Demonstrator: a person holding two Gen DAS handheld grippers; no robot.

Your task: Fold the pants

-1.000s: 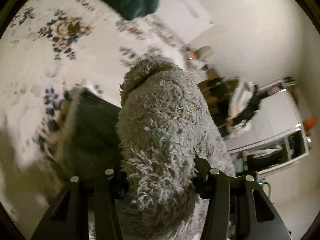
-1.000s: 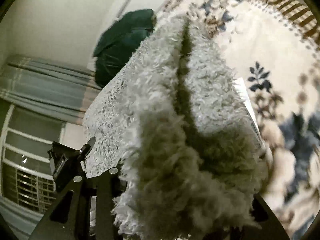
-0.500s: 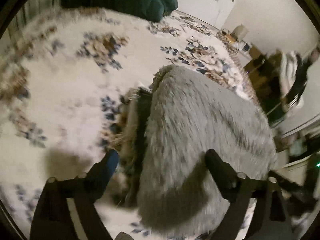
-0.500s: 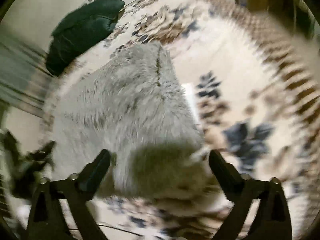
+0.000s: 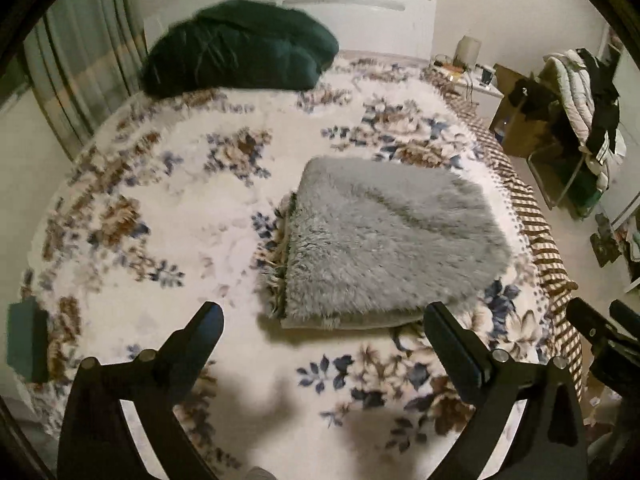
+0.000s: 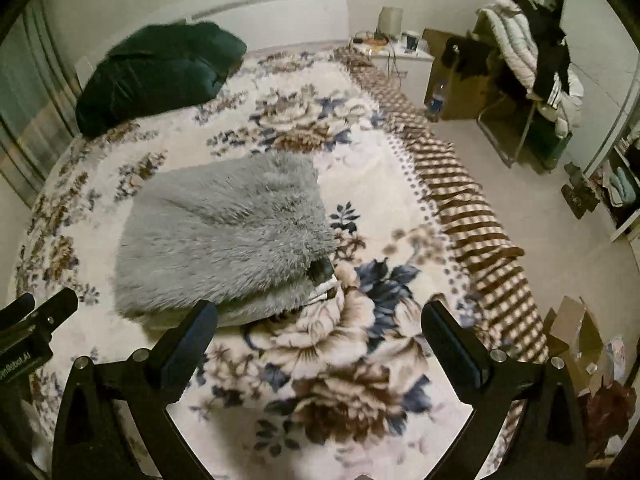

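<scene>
The fluffy grey pants (image 5: pixel 392 236) lie folded in a flat rectangular stack on the floral bed blanket (image 5: pixel 168 208); they also show in the right wrist view (image 6: pixel 224 236). My left gripper (image 5: pixel 322 344) is open and empty, held back from the stack's near edge. My right gripper (image 6: pixel 320 340) is open and empty, just in front of the stack's near right corner. A dark inner layer peeks out at that corner (image 6: pixel 322 270).
A dark green pillow (image 5: pixel 240 48) lies at the head of the bed by the white headboard (image 5: pixel 360 20). The bed's striped right edge (image 6: pixel 472 208) drops to the floor. A chair piled with clothes (image 6: pixel 532 52) and a nightstand (image 6: pixel 396 48) stand beyond it.
Both grippers held the pants bunched up a second ago. They let go, opened and pulled back, and the pants now lie folded flat on the bed.
</scene>
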